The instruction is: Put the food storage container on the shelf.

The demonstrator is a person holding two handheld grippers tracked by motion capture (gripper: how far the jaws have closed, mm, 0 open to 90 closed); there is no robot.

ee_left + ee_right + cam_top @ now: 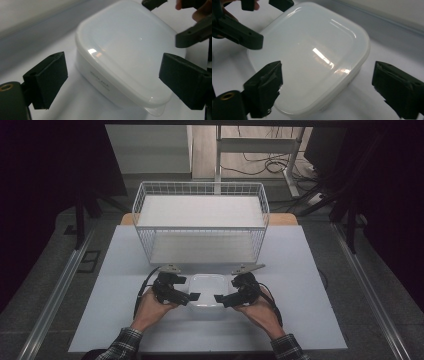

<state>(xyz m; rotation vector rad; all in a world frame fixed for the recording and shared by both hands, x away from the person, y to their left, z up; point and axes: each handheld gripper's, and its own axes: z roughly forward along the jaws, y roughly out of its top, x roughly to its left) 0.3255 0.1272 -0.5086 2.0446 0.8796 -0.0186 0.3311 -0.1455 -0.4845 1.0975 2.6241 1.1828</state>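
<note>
So I'm looking down at the table from the high view, and the tub sits near the front edge at about 6 o'clock, lid on, with the wire basket standing behind it at 12.

Left gripper comes in at the tub's 9 o'clock side, right gripper at its 3 o'clock side, both held by my hands and pointing inward toward each other over the near part of the tub. Plaid sleeves show at the bottom.

In the left gripper view, my jaws are spread wide with the tub sitting between them, slightly farther out, nothing pinched. The other gripper pokes in around 1 to 2 o'clock over the far side of the lid.

Right gripper view is much the same: jaws spread wide, the tub's corner between them, no contact that I can see. The left gripper shows up at 10 to 11 o'clock by the lid's far edge.

There's faint lettering on the tub's side wall in the left gripper view, too blurry to read.
</note>
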